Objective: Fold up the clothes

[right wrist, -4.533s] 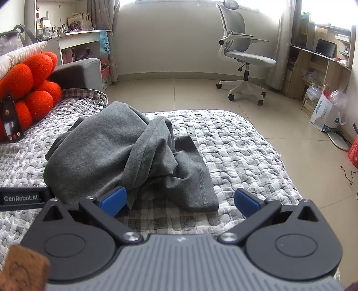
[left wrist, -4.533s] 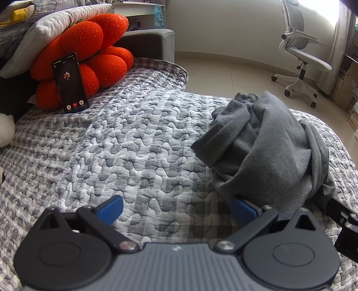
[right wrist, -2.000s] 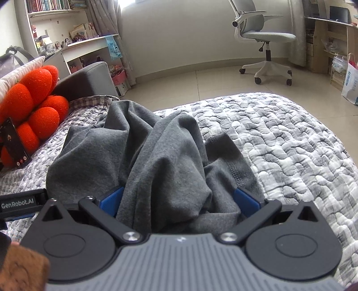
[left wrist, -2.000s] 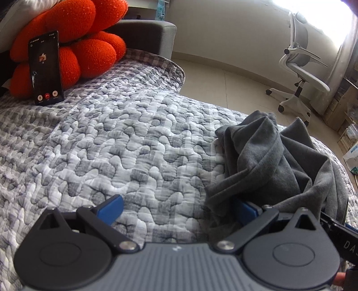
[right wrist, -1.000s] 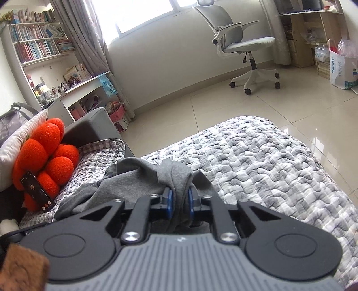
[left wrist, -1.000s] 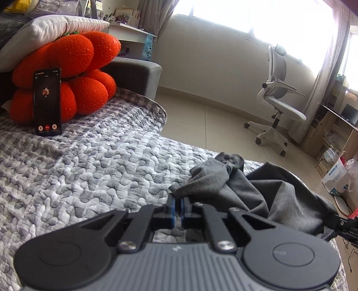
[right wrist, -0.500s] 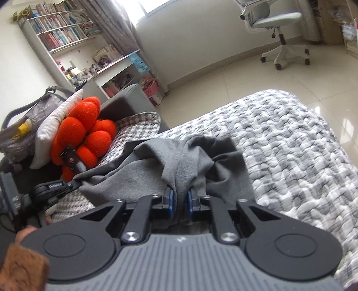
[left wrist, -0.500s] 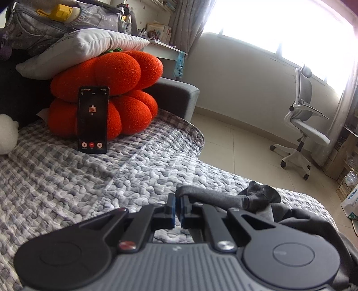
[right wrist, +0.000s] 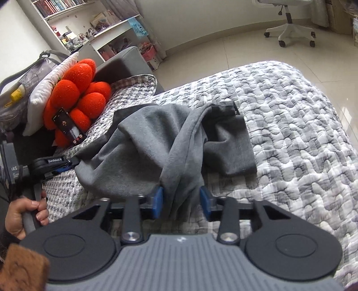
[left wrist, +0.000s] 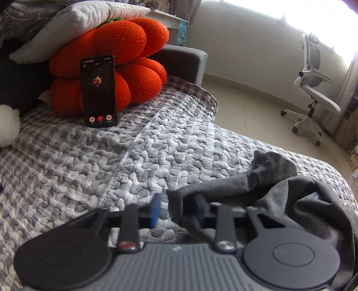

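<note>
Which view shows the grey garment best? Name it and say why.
The right wrist view: there the grey garment lies spread over the quilt almost whole, folds and hem visible. The left wrist view catches only one bunched end at the frame's lower right, partly hidden behind the left gripper.

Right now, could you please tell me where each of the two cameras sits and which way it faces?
Left wrist view: sits on the left claw, looking down over the quilted bed toward the orange cushion, phone and office chair; only its own blue pads show.
Right wrist view: sits on the right claw, facing the grey garment and bookshelves; the person's hand gripping the left claw's handle shows.
Shared: bed, garment, cushion, phone, chair. Both claws have just been opening, cloth between the pads.
</note>
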### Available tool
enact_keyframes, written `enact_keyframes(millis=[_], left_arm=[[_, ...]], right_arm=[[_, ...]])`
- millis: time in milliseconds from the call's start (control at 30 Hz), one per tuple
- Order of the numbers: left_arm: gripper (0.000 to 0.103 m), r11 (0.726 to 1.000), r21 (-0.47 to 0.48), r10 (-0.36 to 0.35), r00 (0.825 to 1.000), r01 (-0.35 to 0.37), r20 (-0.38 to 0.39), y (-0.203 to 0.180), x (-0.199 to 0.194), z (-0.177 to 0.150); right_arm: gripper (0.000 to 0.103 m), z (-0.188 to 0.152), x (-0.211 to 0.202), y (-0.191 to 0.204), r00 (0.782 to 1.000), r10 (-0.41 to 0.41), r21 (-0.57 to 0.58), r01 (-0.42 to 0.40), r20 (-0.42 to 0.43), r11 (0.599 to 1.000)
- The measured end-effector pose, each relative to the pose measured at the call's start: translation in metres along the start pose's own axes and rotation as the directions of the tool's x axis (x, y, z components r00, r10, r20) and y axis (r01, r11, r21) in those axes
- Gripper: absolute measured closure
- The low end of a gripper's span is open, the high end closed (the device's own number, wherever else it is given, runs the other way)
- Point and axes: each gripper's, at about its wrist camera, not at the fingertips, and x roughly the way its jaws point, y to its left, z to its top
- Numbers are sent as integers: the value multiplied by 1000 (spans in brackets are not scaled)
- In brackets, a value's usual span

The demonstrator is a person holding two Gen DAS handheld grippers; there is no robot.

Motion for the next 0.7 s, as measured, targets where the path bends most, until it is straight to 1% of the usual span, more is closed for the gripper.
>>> enact_keyframes(millis=[33,200,267,333,400,433,500,633,667,700], left_arm=[[42,1000,15,-7,1000,7,9,-3,2,1],[42,998,24,-60,998,59,22,-14,15,6],[42,996,38,-77,996,76,35,-20,19,8],[42,994,55,-100,994,97,50,-26,22,10],[42,988,63,-147,988,144,47,-32,27,12],[42,984,61,-168,985,166,43,-33,29,12],[42,978,59,-203,979,200,35,-36,33,11],[42,972,98,-217,976,215,3,-42,43,7],[43,970,105,-218,976,218,-8,-43,45,5],[46,970,106,-219,975,220,-21,-43,48,4]], right_arm=[[45,2,0,-1,1000,-11,1,11,8,1000],[43,14,4,-2,995,-59,5,58,81,998],[41,20,8,-2,989,-79,-7,81,124,997],[36,27,14,0,981,-94,-24,99,167,995],[33,34,24,-1,977,-67,-58,80,203,995],[32,39,31,-1,978,-46,-76,63,206,995],[31,47,45,0,980,-15,-90,33,200,995],[31,56,63,6,976,56,-76,-41,209,996],[31,58,68,8,975,66,-83,-49,211,995],[31,58,73,11,977,55,-92,-36,207,995]])
